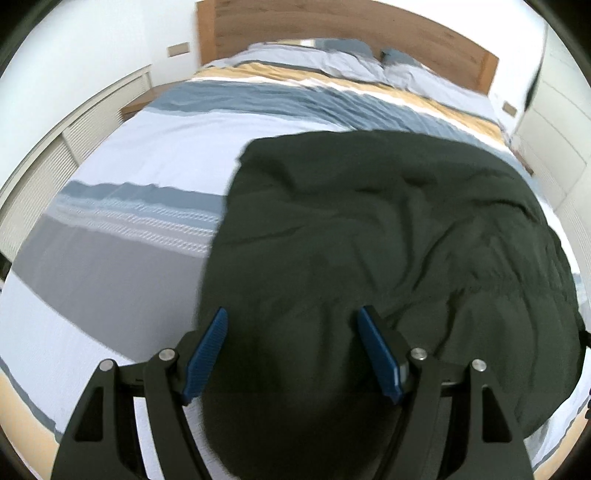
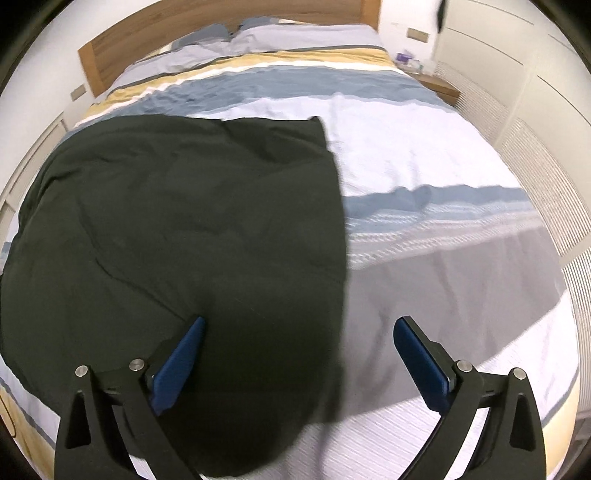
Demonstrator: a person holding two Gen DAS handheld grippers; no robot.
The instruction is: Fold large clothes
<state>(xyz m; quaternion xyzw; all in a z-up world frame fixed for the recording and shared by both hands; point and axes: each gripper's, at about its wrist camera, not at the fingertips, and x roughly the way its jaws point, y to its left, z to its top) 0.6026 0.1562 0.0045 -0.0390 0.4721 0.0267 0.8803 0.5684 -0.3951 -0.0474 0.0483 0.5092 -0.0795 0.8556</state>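
A large dark green garment (image 1: pixel 388 229) lies spread and wrinkled on the striped bed cover; it also shows in the right wrist view (image 2: pixel 177 229). My left gripper (image 1: pixel 293 314) is open, just above the garment's near part, close to its left edge. My right gripper (image 2: pixel 299 323) is open above the garment's near right edge, its left finger over the cloth and its right finger over the bare cover. Neither gripper holds anything.
The bed (image 1: pixel 147 155) has a blue, white, grey and yellow striped cover, pillows (image 1: pixel 332 59) and a wooden headboard (image 1: pixel 351 26) at the far end. A nightstand (image 2: pixel 436 83) with small items stands by the louvred wall panels (image 2: pixel 546 177).
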